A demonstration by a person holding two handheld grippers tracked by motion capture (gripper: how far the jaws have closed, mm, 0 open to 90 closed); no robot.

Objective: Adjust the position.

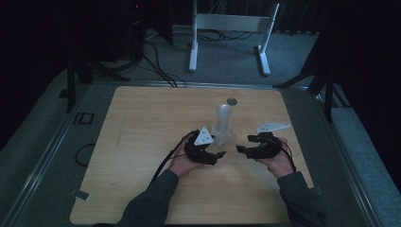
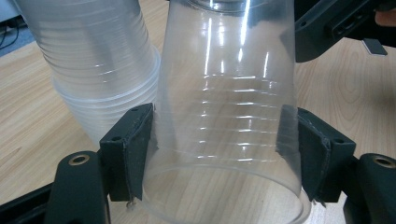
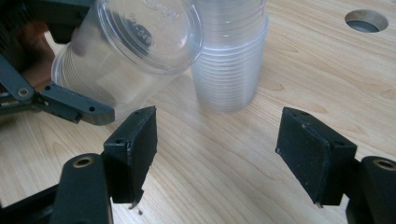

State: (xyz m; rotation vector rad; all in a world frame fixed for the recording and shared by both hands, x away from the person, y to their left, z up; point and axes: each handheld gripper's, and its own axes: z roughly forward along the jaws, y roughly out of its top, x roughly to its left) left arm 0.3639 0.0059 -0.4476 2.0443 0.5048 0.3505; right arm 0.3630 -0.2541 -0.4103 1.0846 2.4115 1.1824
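A tall stack of clear plastic cups [image 1: 222, 116] stands upside down near the middle of the wooden table [image 1: 142, 142]. My left gripper [image 2: 224, 149] is shut on a single clear cup [image 2: 224, 107], tilted, with both pads pressing its wall beside the stack [image 2: 98, 60]. In the high view this cup [image 1: 226, 140] leans at the foot of the stack, with the left gripper [image 1: 217, 151] at its left. My right gripper [image 3: 217, 144] is open with bare wood between its jaws, a short way from the held cup [image 3: 126, 51] and the stack [image 3: 231, 60]; from above the right gripper [image 1: 243, 143] sits right of the cups.
A round hole [image 1: 231, 100] is cut in the tabletop just behind the stack, also seen as the hole [image 3: 366, 20] at top right. Grey carpet, black cables and a white desk frame [image 1: 229, 28] lie beyond the table's far edge. The room around is dark.
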